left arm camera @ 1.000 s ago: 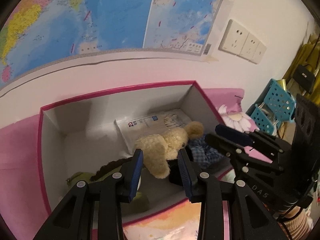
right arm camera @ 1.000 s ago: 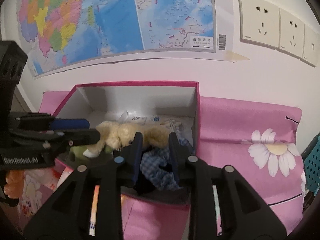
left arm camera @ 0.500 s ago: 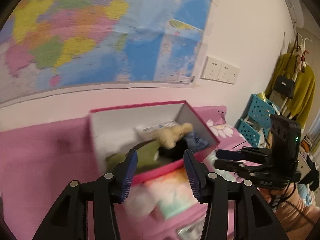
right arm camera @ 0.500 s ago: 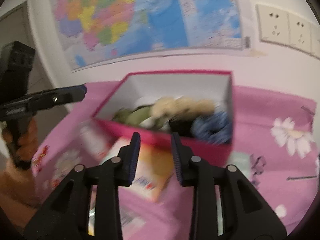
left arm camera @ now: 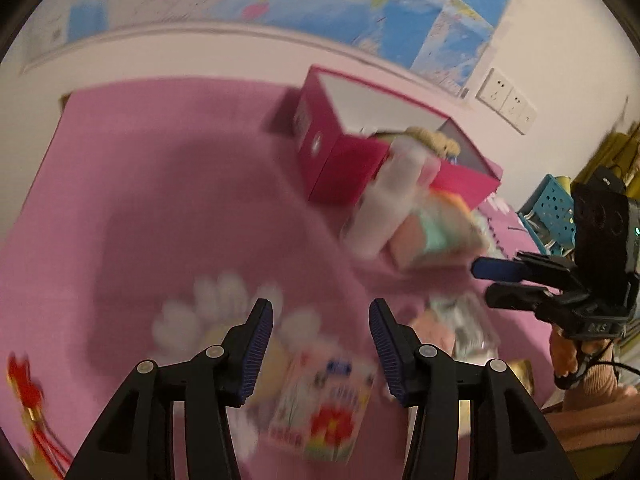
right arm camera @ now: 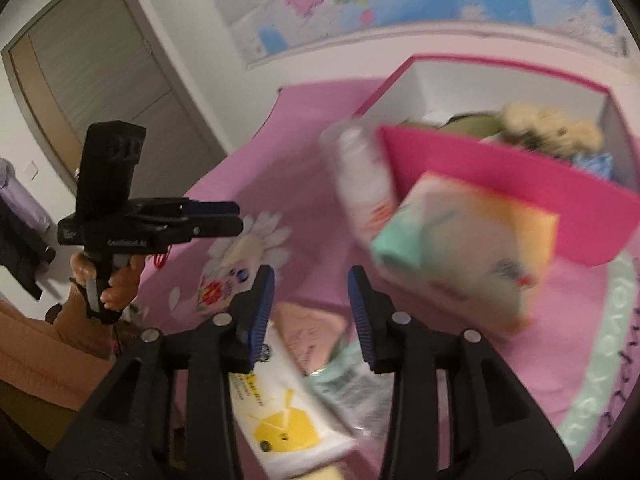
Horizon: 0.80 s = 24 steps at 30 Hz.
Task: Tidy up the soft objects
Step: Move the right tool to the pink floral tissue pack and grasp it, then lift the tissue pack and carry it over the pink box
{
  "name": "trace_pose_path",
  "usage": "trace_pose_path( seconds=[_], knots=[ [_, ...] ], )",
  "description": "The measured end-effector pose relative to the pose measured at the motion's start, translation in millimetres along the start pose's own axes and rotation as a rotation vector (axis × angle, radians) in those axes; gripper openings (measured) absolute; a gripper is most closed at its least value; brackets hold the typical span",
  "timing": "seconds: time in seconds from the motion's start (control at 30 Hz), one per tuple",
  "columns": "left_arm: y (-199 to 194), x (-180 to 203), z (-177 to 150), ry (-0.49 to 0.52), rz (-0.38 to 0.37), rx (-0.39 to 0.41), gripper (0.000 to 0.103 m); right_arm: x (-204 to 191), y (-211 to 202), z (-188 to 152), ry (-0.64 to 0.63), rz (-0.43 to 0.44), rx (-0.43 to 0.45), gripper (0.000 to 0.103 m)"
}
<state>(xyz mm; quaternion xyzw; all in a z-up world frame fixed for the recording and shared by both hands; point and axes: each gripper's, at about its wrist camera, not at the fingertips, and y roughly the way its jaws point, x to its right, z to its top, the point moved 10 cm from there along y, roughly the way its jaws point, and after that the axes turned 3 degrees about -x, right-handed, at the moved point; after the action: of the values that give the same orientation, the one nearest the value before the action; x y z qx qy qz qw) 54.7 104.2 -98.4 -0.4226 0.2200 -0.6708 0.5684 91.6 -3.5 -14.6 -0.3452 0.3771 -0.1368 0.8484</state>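
An open pink box (right arm camera: 500, 184) on the pink bedspread holds a beige plush (right arm camera: 552, 124), a green plush (right arm camera: 472, 122) and a blue checked cloth (right arm camera: 596, 162). In the left wrist view the box (left arm camera: 340, 160) lies far right, with the beige plush (left arm camera: 432, 140) peeking over its rim. My left gripper (left arm camera: 320, 308) is open and empty above a floral packet (left arm camera: 324, 404). My right gripper (right arm camera: 311, 280) hangs over loose packets, its jaws opening with nothing between them. Each gripper also appears from the other's camera: left gripper (right arm camera: 236, 218), right gripper (left arm camera: 484, 280).
A white bottle (right arm camera: 360, 184) and an orange-teal tissue pack (right arm camera: 468, 248) lean against the box front. A white pack with a yellow figure (right arm camera: 288, 412) and a pink packet (right arm camera: 312, 328) lie under my right gripper. A door (right arm camera: 100, 72) stands left; blue baskets (left arm camera: 552, 204) stand right.
Both grippers have pulled back out of the box and swung left over the bedspread. Their jaws stand wider than before. The plush toys stayed in the box.
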Motion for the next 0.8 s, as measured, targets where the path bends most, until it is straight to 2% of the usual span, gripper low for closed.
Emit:
trace_pose_path(
  seconds=[0.17, 0.27, 0.33, 0.43, 0.53, 0.7, 0.8],
  knots=[
    [-12.7, -4.2, -40.6, -0.073, -0.051, -0.003, 0.051, -19.0, 24.6, -8.0, -0.019, 0.026, -0.049, 0.041],
    [-18.4, -0.9, -52.8, -0.084, -0.077, -0.01, 0.051, -30.8, 40.9, -8.4, -0.039, 0.045, -0.084, 0.042],
    [-19.4, -1.1, -60.2, -0.097, -0.095, -0.022, 0.051, -38.2, 53.0, -6.4, -0.048, 0.061, -0.11, 0.048],
    [-11.4, -0.2, -71.1, -0.096, -0.085, -0.058, 0.051, -46.6, 74.2, -6.4, -0.065, 0.07, -0.153, 0.049],
    [-4.5, -0.8, -76.1, -0.113, -0.101, -0.074, 0.051, -52.3, 92.3, -8.2, -0.067, 0.08, -0.188, 0.048],
    [-0.2, 1.1, -67.9, -0.119, -0.107, -0.053, 0.049, -56.2, 110.5, -13.5, -0.08, 0.068, -0.225, 0.048],
    [2.3, -2.1, -63.6, -0.129, -0.105, -0.052, 0.048, -54.3, 104.6, -12.1, -0.074, 0.062, -0.209, 0.04]
  ],
)
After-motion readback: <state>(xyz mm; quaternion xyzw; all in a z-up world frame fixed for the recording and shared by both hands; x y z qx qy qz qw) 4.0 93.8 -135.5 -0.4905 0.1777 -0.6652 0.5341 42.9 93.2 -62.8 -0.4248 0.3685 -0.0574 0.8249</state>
